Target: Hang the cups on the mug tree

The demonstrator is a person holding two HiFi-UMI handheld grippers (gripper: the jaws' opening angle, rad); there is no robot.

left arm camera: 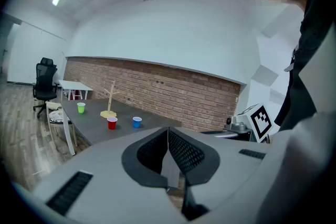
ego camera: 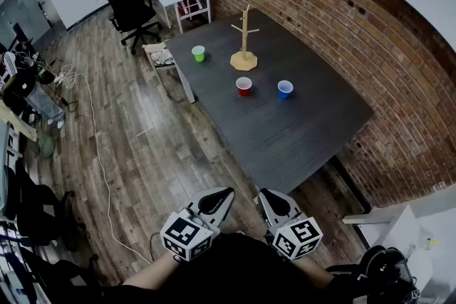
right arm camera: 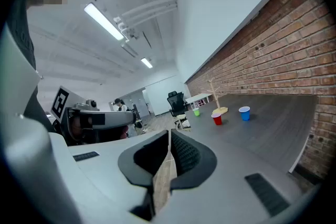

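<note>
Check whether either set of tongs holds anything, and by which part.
Nothing is held: the left tongs and the right tongs are both shut and empty.

The mug tree (ego camera: 244, 46) is stood on the table (ego camera: 299, 132), well beyond the fingers (ego camera: 217, 201) of the left gripper (ego camera: 225, 191) and right gripper (ego camera: 263, 193). One cup (ego camera: 198, 53) is set left of it; a second cup (ego camera: 244, 86) and third cup (ego camera: 285, 89) are set nearer the fingers.
</note>
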